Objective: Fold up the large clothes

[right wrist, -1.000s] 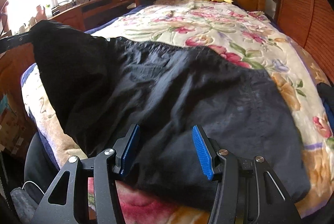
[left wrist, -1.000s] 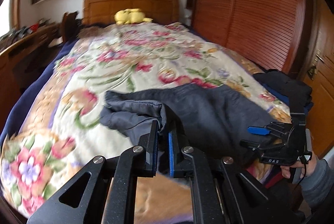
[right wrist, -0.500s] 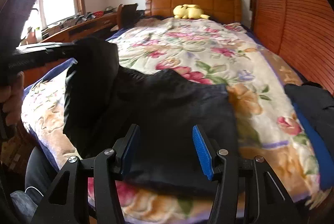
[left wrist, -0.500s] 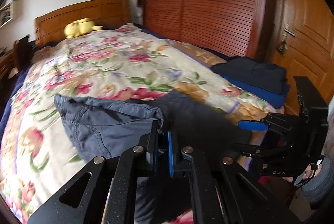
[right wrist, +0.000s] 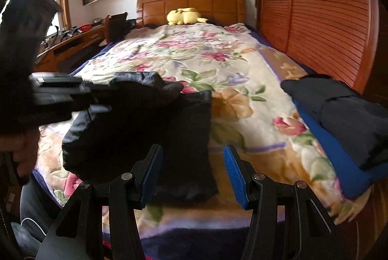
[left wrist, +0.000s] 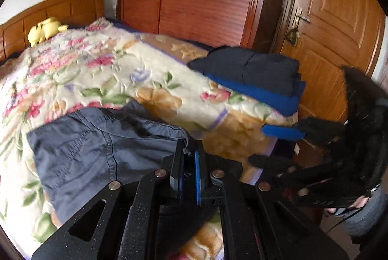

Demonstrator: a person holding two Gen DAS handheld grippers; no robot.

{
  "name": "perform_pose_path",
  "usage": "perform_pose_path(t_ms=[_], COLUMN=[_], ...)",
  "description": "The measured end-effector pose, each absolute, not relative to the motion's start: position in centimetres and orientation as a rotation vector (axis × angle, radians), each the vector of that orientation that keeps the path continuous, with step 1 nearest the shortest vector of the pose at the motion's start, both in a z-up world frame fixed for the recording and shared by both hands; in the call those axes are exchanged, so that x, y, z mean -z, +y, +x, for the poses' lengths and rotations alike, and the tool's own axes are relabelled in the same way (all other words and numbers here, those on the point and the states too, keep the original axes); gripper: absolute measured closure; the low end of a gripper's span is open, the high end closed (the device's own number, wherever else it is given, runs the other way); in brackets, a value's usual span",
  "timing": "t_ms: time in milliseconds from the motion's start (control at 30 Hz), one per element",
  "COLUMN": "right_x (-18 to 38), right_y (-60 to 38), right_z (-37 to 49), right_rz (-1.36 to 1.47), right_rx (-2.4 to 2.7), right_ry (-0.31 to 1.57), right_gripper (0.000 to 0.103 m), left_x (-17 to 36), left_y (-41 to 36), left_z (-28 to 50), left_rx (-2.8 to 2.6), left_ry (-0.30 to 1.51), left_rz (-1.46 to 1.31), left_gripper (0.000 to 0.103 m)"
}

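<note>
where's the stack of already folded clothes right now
The folded stack sits on the right edge of the bed beside the slatted wardrobe, to the right of the dark garment being folded.

Window-lit, motion-blurred, fisheye-warped edges.

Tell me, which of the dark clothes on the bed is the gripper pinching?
The grey-blue garment spread near the bed's foot: the left gripper is shut on its edge. The folded stack lies untouched.

Bed [right wrist: 242, 80] with floral blanket [left wrist: 101, 70]. Lying on it: dark trousers [right wrist: 155, 129] near the foot edge, a folded stack [right wrist: 339, 121] of dark garment over blue at the wardrobe side, and a yellow plush [right wrist: 185, 16] by the headboard [right wrist: 194, 1].
</note>
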State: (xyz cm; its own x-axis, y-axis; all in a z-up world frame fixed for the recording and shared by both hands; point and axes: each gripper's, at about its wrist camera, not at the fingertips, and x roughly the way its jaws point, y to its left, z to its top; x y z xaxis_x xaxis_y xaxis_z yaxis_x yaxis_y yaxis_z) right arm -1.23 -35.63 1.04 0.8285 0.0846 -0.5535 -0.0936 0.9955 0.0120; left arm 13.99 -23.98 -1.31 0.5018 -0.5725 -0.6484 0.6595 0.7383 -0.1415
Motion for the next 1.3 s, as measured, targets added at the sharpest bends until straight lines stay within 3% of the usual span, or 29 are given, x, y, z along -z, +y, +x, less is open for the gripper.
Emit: perform_pose_path(t_ms=[200, 333, 433, 633, 1200, 1300], right_x=[-1.5, -1.8, -2.0, -2.6, -2.7, -2.3], right_y=[-35.2, -34.5, -34.2, -32.3, -24.9, -24.8], right_z=[-1.5, -1.1, -0.5, 1.2, 7.4, 8.7], right_rz=[-0.014, -0.023, -0.034, -0.063, -0.157, -0.181], right_rx=[-0.087, -0.102, -0.120, -0.162, -0.304, -0.307], right_ry=[0.594, 0.591, 0.583, 0.570, 0.598, 0.628], right_gripper=[0.048, 0.048, 0.048, 0.048, 0.048, 0.042], left_x=[1.9, 0.0, -1.2, -2.4, 0.9, 1.4], left_y=[-23.4, -21.8, -20.0, -14.9, -0.7, 0.6], left_z=[13.9, 12.9, 12.7, 12.4, 13.1, 13.4], left_rx=[0.708, 0.704, 0.681, 0.581, 0.315, 0.301], left_ry=[0.774, 0.731, 0.703, 0.653, 0.688, 0.691], left_rz=[0.121, 0.098, 0.080, 0.062, -0.013, -0.038], left_gripper=[0.092, 0.071, 0.066, 0.036, 0.032, 0.032])
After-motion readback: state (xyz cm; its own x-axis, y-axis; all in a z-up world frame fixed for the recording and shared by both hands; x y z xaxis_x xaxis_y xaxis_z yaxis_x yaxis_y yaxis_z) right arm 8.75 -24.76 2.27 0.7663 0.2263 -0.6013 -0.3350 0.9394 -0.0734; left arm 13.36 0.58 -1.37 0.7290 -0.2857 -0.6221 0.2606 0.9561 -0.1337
